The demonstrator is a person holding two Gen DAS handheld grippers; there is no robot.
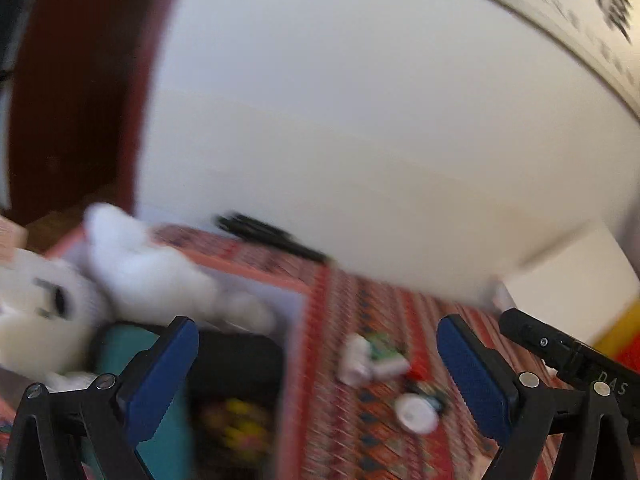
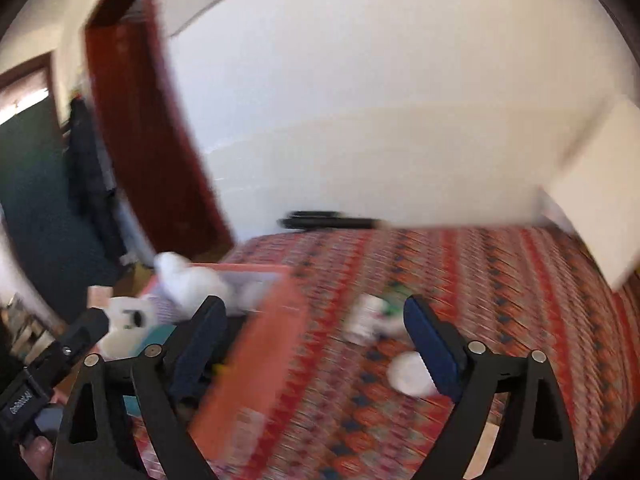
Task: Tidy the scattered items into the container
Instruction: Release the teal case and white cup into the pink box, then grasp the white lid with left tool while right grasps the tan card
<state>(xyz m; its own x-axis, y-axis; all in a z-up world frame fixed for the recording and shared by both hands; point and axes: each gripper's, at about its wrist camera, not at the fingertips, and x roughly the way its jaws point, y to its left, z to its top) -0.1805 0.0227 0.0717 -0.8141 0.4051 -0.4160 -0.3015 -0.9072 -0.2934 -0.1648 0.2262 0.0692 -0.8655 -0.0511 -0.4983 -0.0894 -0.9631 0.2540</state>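
Note:
Both views are motion-blurred. A pink box (image 1: 296,320) stands on a red patterned cloth (image 1: 400,312) and holds a white plush toy (image 1: 132,264), a teal item (image 1: 124,344) and a black item (image 1: 236,360). The box shows in the right wrist view (image 2: 256,356) with the plush (image 2: 188,280). Right of it lie a small white bottle (image 1: 354,360), a round white lid-like item (image 1: 416,414) and small green-and-white pieces (image 1: 386,354). My left gripper (image 1: 316,376) is open and empty above the box's right wall. My right gripper (image 2: 316,344) is open and empty near the bottle (image 2: 366,318) and round item (image 2: 408,374).
A black object (image 1: 272,236) lies at the cloth's far edge by a white wall (image 1: 360,120). A white panel (image 2: 600,192) stands at the right. A dark red door (image 2: 136,120) is at the left. The other gripper shows in each view (image 1: 568,356) (image 2: 52,368).

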